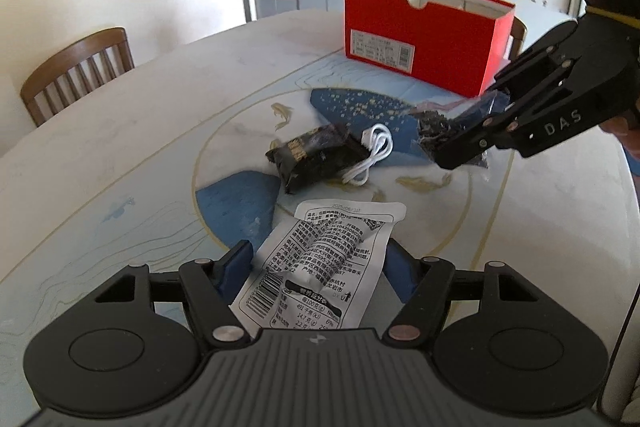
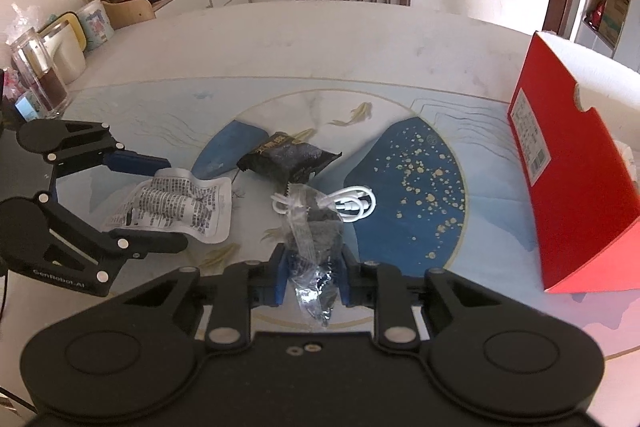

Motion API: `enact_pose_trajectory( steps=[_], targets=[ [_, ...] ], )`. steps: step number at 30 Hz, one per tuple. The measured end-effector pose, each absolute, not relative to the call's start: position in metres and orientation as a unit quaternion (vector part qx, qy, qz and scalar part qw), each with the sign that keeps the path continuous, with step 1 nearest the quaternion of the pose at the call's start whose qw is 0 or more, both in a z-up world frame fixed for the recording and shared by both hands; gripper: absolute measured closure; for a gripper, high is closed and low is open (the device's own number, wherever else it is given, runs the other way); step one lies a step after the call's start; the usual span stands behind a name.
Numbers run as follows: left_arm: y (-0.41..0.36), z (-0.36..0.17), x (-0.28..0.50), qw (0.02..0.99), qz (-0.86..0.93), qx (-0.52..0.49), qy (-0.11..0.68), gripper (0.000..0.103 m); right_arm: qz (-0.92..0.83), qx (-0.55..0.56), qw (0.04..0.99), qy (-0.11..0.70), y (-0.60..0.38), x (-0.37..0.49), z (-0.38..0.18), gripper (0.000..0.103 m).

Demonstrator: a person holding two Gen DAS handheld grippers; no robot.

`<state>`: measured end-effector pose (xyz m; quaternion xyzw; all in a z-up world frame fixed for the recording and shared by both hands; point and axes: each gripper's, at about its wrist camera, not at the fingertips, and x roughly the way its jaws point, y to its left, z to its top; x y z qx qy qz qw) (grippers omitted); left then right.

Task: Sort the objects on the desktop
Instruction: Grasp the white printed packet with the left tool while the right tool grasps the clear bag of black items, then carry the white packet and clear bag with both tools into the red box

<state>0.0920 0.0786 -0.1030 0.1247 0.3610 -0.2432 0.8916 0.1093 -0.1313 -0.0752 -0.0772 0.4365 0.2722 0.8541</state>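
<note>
**Packets gripped, red box next**

Packets sit pinched: left claw [image 1: 316, 267] holds the white packet [image 1: 320, 263], right claw [image 2: 312, 277] the clear bag [image 2: 310, 247]. Lift both clear of the table [image 2: 320, 39], then drop them squarely into the red box [image 1: 424, 39].

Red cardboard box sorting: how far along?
Done: nothing can be confirmed in the open red cardboard box; its inside is hidden. In hand: the left gripper grips a white printed snack pouch; the right gripper holds a clear plastic bag of dark contents. Left: a black foil snack packet and a coiled white cable lie on the table.
</note>
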Motion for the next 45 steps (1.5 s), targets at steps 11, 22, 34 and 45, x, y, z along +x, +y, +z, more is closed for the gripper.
enact_pose_trajectory(
  steps=[11, 22, 34, 45],
  targets=[
    [0.04, -0.067, 0.082, 0.911, -0.196, 0.092, 0.35, 0.034, 0.293, -0.084, 0.86, 0.409, -0.161, 0.104, -0.054, 0.08],
    [-0.001, -0.022, 0.084, 0.932, -0.152, 0.068, 0.323, 0.034, 0.302, -0.072, 0.866, 0.391, -0.205, 0.116, -0.023, 0.08],
    [-0.042, 0.013, 0.095, 0.941, -0.133, 0.039, 0.307, 0.034, 0.302, -0.068, 0.882, 0.355, -0.257, 0.133, 0.013, 0.08],
    [-0.084, 0.037, 0.12, 0.945, -0.134, 0.024, 0.299, 0.034, 0.279, -0.056, 0.892, 0.351, -0.312, 0.161, 0.027, 0.08]
  ],
)
